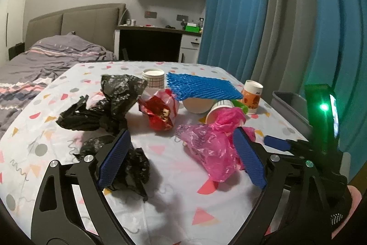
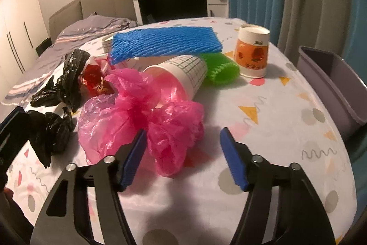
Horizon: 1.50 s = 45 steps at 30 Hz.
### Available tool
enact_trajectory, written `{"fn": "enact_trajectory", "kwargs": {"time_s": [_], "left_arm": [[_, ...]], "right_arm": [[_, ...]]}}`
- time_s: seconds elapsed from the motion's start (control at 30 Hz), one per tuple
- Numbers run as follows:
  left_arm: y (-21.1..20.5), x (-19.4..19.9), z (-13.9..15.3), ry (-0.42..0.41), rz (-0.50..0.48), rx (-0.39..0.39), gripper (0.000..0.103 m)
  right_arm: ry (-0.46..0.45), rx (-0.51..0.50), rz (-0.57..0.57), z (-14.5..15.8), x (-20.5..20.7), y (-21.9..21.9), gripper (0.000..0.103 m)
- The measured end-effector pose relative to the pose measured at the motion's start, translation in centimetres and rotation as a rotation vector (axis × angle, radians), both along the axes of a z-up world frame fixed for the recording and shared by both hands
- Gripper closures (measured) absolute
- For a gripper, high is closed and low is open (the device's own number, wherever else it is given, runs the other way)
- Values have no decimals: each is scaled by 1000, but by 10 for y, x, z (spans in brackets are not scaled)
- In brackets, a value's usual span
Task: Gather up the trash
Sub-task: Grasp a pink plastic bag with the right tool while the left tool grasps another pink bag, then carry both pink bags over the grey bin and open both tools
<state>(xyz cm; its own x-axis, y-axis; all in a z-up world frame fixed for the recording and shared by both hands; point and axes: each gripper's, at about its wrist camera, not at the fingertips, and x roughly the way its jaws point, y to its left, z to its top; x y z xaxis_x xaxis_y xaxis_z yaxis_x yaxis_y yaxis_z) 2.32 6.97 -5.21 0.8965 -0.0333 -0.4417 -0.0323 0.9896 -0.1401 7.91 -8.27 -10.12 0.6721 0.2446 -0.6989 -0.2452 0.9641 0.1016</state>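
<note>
1. Altogether, the bench [image 2: 286, 107], covered in a cloth of triangles and dots, carries a loose heap of trash near its middle.
2. Paper cups, four counted: one orange-printed cup [image 2: 252, 52] upside down at the far right; one grid-patterned cup [image 2: 181, 77] on its side, mouth toward the pink plastic bag; one grid cup [image 1: 153, 78] standing at the far side; one plain cup [image 1: 197, 105] lying under the blue netting.
3. Foam nets, two: a blue foam net [image 2: 165, 43] resting across the cups, and a green foam net [image 2: 221, 68] beside the orange cup.
4. Black plastic bags, two: a larger black bag [image 1: 110, 102] and a smaller black wad [image 1: 128, 164] nearer the camera.
5. One pink plastic bag [image 2: 142, 116], crumpled; one red wrapper [image 1: 160, 111] behind it.
6. One grey bin [image 2: 339, 84] stands at the bench's right edge.
7. Left gripper [image 1: 181, 157]: spread wide, holding nothing, black wad at one finger, pink bag at the other.
8. Right gripper [image 2: 183, 157]: spread wide, holding nothing, just in front of the pink bag.
</note>
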Motion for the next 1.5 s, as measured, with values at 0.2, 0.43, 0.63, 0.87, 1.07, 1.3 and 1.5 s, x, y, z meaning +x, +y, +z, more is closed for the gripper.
{"fn": "enact_trajectory", "kwargs": {"time_s": [0.2,0.43,0.63,0.87,1.07,1.3,1.5], "left_arm": [[-10,4,-4,25,-39,17,28],[-30,20,-11,93,-113,17,28],[-42,50,-31,224,-118,21,35],[-35,65,-46,311,-108,-48,68],[-34,57,-42,284,-102,-46,90],[-35,19,-6,165,-135,-35,92],[-54,8,24,80,-183,-9,92]], "right_arm": [[20,23,13,-4,5,-5,74],[-77,13,-10,12,-22,-29,75],[-91,39,-16,18,-40,-52,75],[-66,59,15,17,-51,-66,74],[-91,78,5,23,-60,-78,74],[-140,111,-13,35,-68,-92,74],[-188,125,-38,45,-73,-102,74]]}}
